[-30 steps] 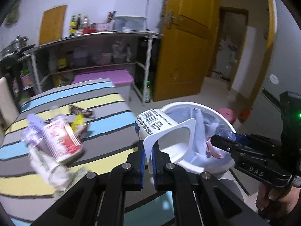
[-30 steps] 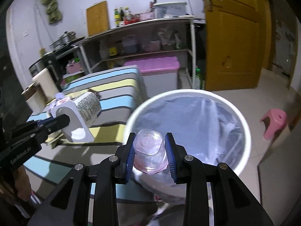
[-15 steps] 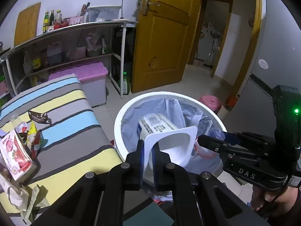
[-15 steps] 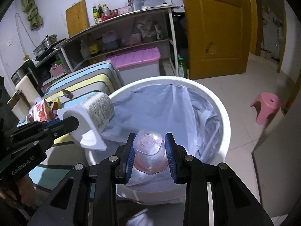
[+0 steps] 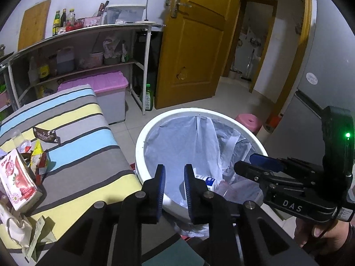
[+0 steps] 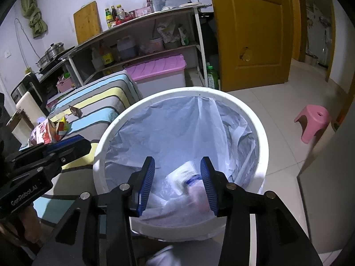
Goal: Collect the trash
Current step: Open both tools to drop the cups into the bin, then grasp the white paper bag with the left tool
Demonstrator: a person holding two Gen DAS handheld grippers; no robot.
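Both the left gripper [image 5: 173, 178] and right gripper [image 6: 176, 174] hung over the white bin [image 6: 224, 96], jaws opening and empty; the dropped bottle [image 5: 207, 180] lay inside; next, probably the wrappers [image 5: 36, 155] left on the striped bed [image 5: 84, 155].

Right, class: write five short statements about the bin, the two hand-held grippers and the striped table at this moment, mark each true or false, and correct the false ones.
1. The left hand-held gripper grips a white container. False: nothing is between its opening jaws.
2. The white bin is lined with a plastic bag. True.
3. The right hand-held gripper hovers over the bin, jaws opening. True.
4. The striped table is bare. False: a red carton and wrappers lie there.
5. The pink stool stands inside the bin. False: it stands on the floor.
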